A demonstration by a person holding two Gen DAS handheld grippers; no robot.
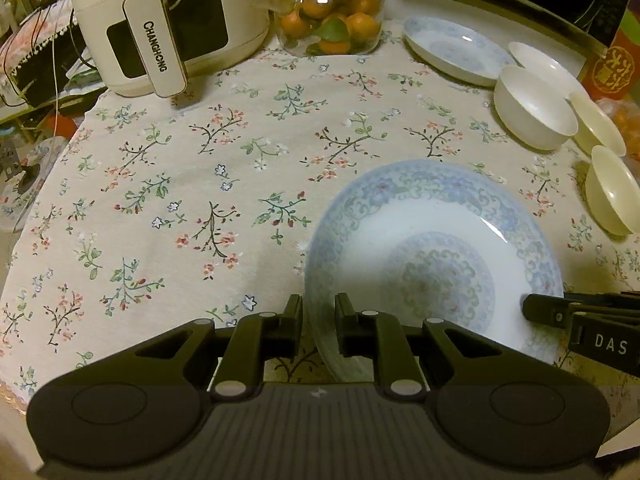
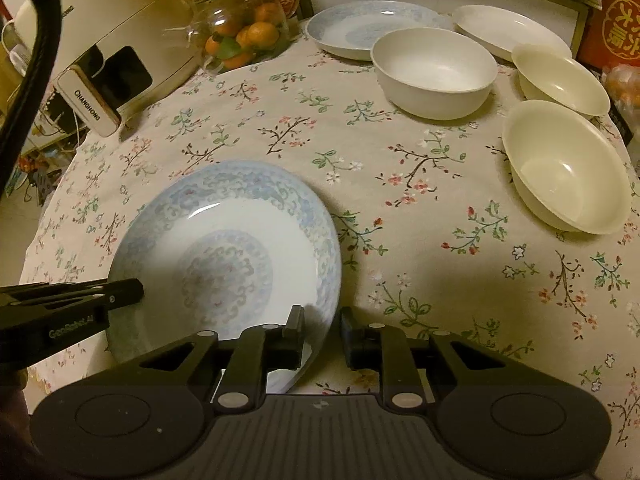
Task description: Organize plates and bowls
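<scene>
Blue plate (image 1: 440,220) | left tongs (image 1: 318,312), right tongs (image 2: 322,324) slightly spread astride rim | bowls (image 2: 434,72) well apart

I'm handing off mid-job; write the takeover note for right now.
Left gripper: slightly open, astride the near patterned plate's left rim; it doesn't look clamped.
Right gripper: the same, on the right rim.
Plate looks to be resting on the table.
Further back: second patterned plate, white plate, white bowl, far cream bowl, near cream bowl.
Done: nothing stacked.
Left: stack plates, nest bowls.
</scene>
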